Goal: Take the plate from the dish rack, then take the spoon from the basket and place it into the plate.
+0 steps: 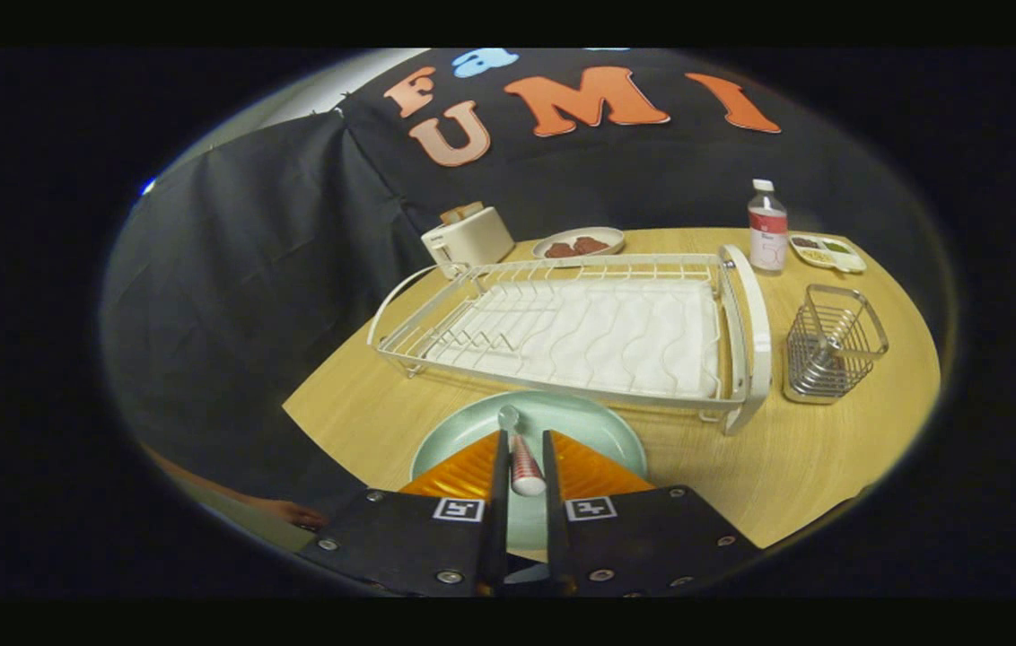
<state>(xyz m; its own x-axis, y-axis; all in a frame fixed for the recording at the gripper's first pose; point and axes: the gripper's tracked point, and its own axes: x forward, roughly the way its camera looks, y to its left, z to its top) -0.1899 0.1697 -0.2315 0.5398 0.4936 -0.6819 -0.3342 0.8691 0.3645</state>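
A pale green plate (598, 429) lies flat on the wooden table, just in front of the white dish rack (580, 327). My gripper (524, 449) hovers right over the plate, shut on the spoon (523, 462). The spoon's red-and-white striped handle is pinched between the two fingers, and its small metal bowl (508, 415) points ahead over the plate. The wire basket (831, 343) stands to the right of the rack with nothing showing inside it.
Behind the rack stand a cream toaster (468, 239), a plate of brown food (578, 243), a bottle with a red label (767, 229) and a small white tray (827, 252). A person's hand (293, 513) shows low beside the table's near left edge.
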